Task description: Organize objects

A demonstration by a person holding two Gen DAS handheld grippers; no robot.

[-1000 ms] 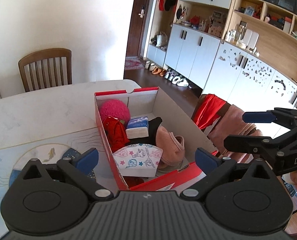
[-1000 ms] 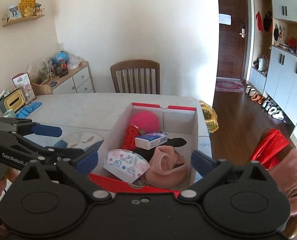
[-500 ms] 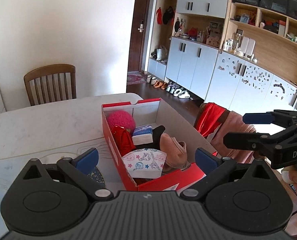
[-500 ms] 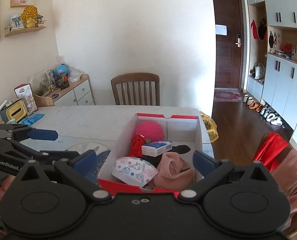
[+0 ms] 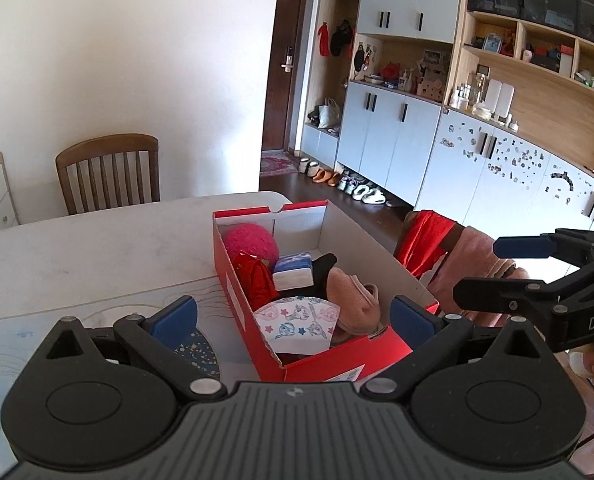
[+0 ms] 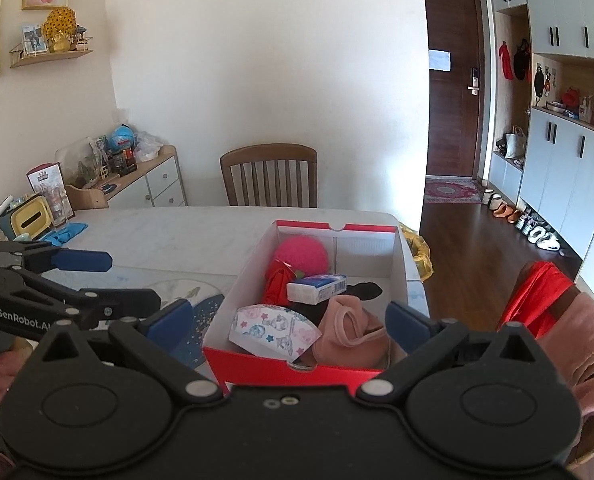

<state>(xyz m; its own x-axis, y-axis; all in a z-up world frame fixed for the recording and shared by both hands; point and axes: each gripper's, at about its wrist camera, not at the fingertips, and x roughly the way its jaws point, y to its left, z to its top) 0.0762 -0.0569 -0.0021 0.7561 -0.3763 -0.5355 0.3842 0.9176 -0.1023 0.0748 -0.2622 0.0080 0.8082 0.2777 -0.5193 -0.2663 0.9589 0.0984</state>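
Note:
A red shoebox [image 5: 237, 300] [image 6: 257, 362] stands on the table near its right edge. It holds a pink fuzzy ball [image 5: 251, 242] [image 6: 303, 254], a red cloth [image 5: 255, 282], a blue-white tissue pack [image 5: 293, 270] [image 6: 317, 288], a black item, a pink fabric piece [image 5: 351, 300] [image 6: 349, 332] and a patterned child's mask [image 5: 299, 324] [image 6: 275, 330]. My left gripper [image 5: 293, 320] is open and empty, above the box's near end. My right gripper [image 6: 289, 320] is open and empty, also above the near end. Each shows in the other's view, the right [image 5: 529, 276] and the left [image 6: 89, 284].
The marble table [image 5: 97, 248] has a blue painted mat [image 6: 201, 312] left of the box. A wooden chair [image 6: 269, 176] stands at the far side. A chair draped with red and pink cloths [image 5: 437, 248] stands right. A sideboard [image 6: 145, 184] with clutter and a tissue holder [image 6: 29, 218] are left.
Both grippers have pulled back and risen from the box, which now looks smaller and farther. Both stay open and empty. The box's contents have not moved.

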